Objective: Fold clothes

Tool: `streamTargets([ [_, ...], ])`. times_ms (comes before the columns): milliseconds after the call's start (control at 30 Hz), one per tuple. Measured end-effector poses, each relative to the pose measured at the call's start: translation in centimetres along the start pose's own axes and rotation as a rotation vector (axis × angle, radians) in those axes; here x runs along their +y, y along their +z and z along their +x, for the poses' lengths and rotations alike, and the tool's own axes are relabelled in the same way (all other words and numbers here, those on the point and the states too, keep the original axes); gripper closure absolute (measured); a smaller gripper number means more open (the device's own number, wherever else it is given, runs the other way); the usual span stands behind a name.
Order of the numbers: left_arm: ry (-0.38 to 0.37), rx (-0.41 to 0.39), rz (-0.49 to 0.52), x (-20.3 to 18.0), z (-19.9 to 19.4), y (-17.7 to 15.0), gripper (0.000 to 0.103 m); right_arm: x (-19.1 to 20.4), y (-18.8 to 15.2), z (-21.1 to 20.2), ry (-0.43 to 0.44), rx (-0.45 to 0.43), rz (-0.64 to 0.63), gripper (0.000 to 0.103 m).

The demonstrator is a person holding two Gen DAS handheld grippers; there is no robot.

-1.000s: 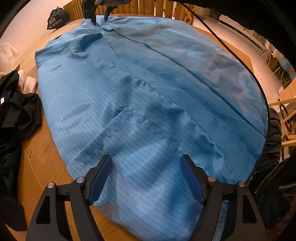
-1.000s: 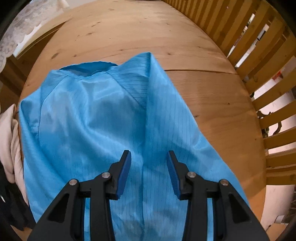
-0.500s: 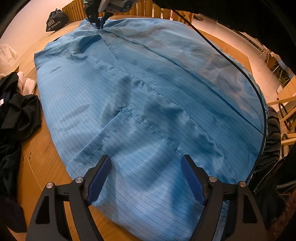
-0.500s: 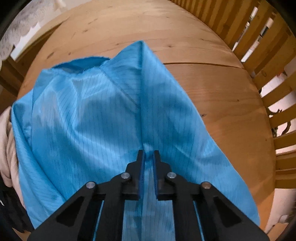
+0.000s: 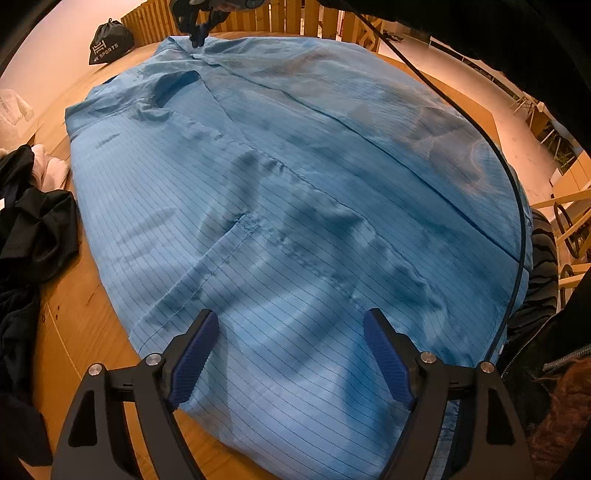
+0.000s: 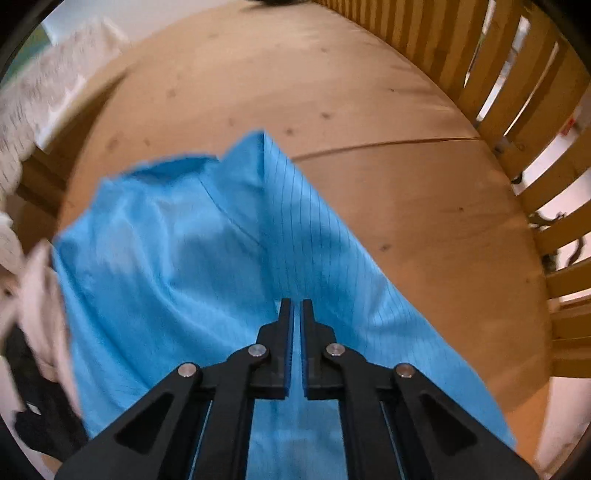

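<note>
A large blue pinstriped garment [image 5: 295, 184] lies spread over the wooden table [image 5: 74, 325]. My left gripper [image 5: 291, 343] is open and hovers just above its near hem. My right gripper [image 6: 297, 314] is shut on a fold of the blue garment [image 6: 166, 258] near its far end and lifts that fold slightly. The right gripper also shows in the left wrist view [image 5: 199, 29] at the garment's far edge.
A pile of black and white clothes [image 5: 33, 221] lies at the table's left. A black sports bag [image 5: 109, 40] sits far back. A wooden slatted railing [image 6: 517, 110] borders the table's far side. A black cable [image 5: 513, 184] runs over the garment's right edge.
My right gripper closed onto a fold of the garment and has pulled it up and back, with motion blur. My left gripper has stayed open and almost still.
</note>
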State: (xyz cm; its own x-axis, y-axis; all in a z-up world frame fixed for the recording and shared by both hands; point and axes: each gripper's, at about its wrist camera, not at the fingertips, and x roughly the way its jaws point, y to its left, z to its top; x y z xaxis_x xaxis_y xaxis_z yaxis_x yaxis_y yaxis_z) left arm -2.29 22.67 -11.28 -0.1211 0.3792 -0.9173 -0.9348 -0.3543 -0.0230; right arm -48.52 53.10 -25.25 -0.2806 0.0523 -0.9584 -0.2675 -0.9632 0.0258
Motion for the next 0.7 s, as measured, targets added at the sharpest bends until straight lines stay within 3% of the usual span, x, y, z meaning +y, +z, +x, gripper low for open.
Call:
streamTargets([
  [233, -0.002, -0.005, -0.001, 0.0, 0.9, 0.2, 0.023, 2.4, -0.1, 1.7, -0.090, 0.066, -0.088, 0.081],
  [400, -0.002, -0.005, 0.001, 0.0, 1.6, 0.4, 0.023, 2.3, -0.1, 2.9, -0.147, 0.075, -0.103, 0.080],
  [433, -0.002, -0.006, 0.001, 0.0, 1.8, 0.4, 0.023, 2.1, -0.1, 2.9, -0.139, 0.070, -0.104, 0.080],
  [533, -0.001, -0.006, 0.002, 0.0, 2.3, 0.5, 0.023, 1.5, 0.1, 2.2, -0.126, 0.041, -0.109, 0.100],
  [700, -0.001, -0.009, 0.002, 0.0, 2.9, 0.5, 0.023, 0.6, 0.5, 1.0, -0.105, -0.008, -0.116, 0.101],
])
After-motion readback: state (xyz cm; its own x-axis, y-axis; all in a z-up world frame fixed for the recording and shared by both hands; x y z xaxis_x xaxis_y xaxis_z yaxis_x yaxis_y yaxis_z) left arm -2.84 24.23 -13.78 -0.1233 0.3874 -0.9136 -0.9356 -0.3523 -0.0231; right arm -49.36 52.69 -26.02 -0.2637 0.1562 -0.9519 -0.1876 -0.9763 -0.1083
